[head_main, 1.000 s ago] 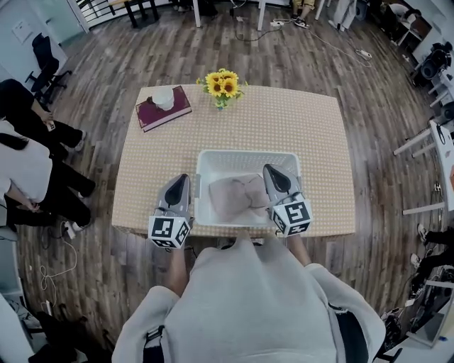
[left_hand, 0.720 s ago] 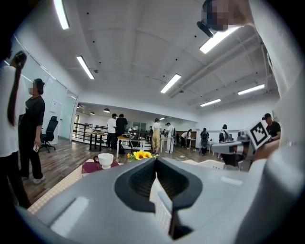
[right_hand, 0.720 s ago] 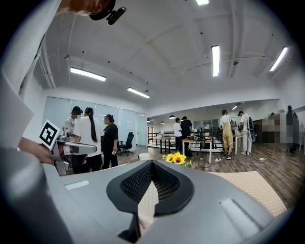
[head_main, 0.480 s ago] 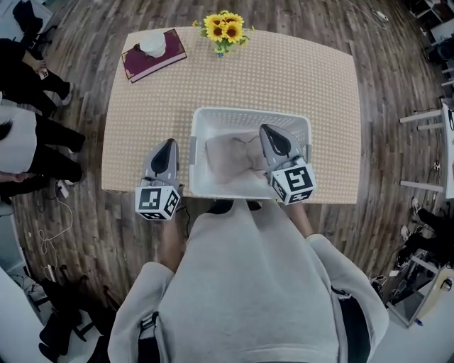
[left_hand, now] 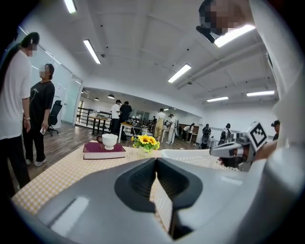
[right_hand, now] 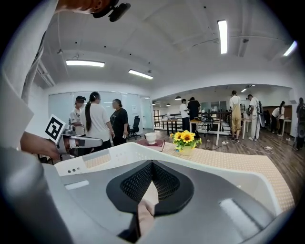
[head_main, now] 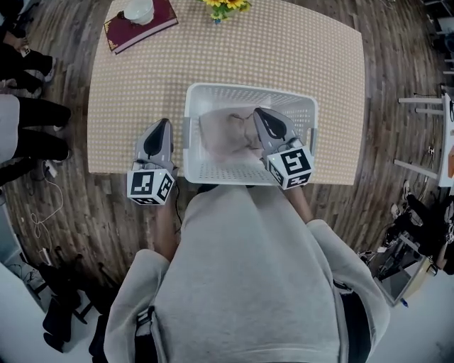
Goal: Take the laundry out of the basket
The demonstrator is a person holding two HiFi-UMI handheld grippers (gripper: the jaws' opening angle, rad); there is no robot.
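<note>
A white plastic laundry basket (head_main: 248,90) stands at the near edge of the checked table (head_main: 319,57). Beige laundry (head_main: 220,131) lies bunched inside it. My right gripper (head_main: 257,113) reaches into the basket from the near right and is shut on a fold of the beige cloth (right_hand: 145,207), which shows between its jaws (right_hand: 152,164). My left gripper (head_main: 162,122) hovers over the table just left of the basket, outside its wall. Its jaws (left_hand: 156,162) are shut with nothing in them. The basket's rim (left_hand: 190,155) shows to the right in the left gripper view.
A dark red book with a white cup on it (head_main: 138,18) lies at the table's far left. A vase of sunflowers (head_main: 225,6) stands at the far middle. People (head_main: 21,120) stand to the left of the table. Wooden floor surrounds it.
The head view has tipped down toward the person, so the table has slid up the picture. Both grippers stay by the basket, and the cloth under the right gripper looks more bunched.
</note>
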